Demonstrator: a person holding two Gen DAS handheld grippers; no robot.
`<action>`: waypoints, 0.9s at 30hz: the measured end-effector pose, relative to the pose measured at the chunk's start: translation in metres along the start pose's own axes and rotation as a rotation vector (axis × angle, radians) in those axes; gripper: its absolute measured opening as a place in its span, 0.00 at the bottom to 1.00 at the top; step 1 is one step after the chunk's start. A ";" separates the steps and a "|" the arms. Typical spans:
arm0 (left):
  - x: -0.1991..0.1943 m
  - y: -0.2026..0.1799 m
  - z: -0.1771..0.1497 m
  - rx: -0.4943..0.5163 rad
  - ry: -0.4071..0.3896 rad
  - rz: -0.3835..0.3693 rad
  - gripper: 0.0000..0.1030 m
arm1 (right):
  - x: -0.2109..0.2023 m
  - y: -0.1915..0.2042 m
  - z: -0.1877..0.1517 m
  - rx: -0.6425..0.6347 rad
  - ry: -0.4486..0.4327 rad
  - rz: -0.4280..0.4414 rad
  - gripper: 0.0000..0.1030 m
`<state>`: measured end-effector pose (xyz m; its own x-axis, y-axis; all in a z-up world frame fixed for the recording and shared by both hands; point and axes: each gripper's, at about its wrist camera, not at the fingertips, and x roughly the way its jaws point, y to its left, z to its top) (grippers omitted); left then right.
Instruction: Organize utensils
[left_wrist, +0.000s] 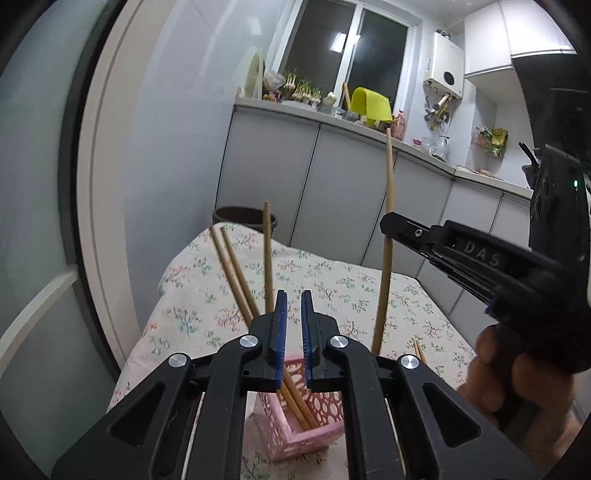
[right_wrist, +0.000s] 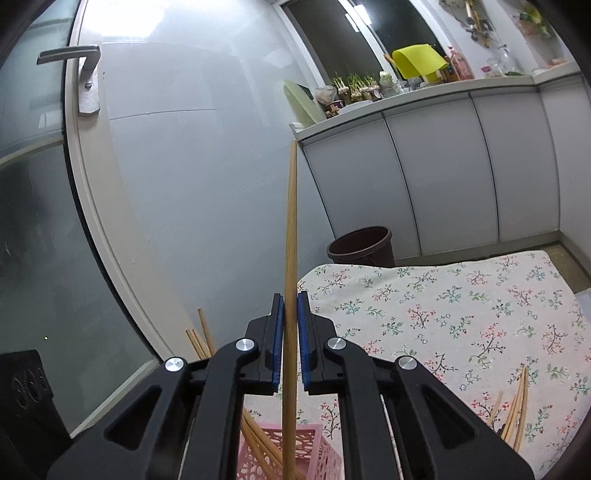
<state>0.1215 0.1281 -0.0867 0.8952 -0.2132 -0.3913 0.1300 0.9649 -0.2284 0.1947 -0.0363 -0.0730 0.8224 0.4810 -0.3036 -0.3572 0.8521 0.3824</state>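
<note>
Chopsticks are the matter here: one chopstick (right_wrist: 291, 258) is standing nearly upright in the middle of the right wrist frame, with the right tongs (right_wrist: 290, 332) clamped on it between their blue pads (right_wrist: 302, 332). Its lower end is reaching down into the pink basket (right_wrist: 310, 454) at the bottom of the frame. In the left wrist frame the same chopstick is showing right of centre, rising from beside the basket up past the right tongs, which are entering from the right edge in a person's hand (left_wrist: 517, 373).

Three more chopsticks (left_wrist: 236, 277) are leaning in the pink basket, fanning up toward the centre left of the left wrist frame. The basket is sitting on the surface (left_wrist: 332, 288), which is wearing a floral cloth.

The left tongs (left_wrist: 291, 332) are hovering over the basket at the lower centre of their frame, their pads a little apart and gripping nothing.

Loose chopsticks (right_wrist: 517, 410) are lying on the cloth at the lower right of the right wrist frame, well apart from the basket. A dark bin (right_wrist: 360, 245) is standing beyond the far edge of the surface
</note>
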 end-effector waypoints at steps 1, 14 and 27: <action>0.000 0.002 0.000 -0.013 0.028 0.015 0.08 | 0.001 0.001 -0.001 -0.002 -0.003 -0.001 0.08; 0.001 0.010 -0.006 -0.042 0.317 0.169 0.10 | 0.014 0.005 -0.030 -0.050 0.044 -0.023 0.09; -0.011 -0.006 -0.001 -0.018 0.381 0.205 0.17 | -0.012 -0.018 -0.006 -0.027 0.163 -0.066 0.22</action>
<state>0.1104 0.1240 -0.0823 0.6800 -0.0616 -0.7306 -0.0449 0.9911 -0.1253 0.1891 -0.0563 -0.0813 0.7627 0.4488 -0.4658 -0.3184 0.8873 0.3336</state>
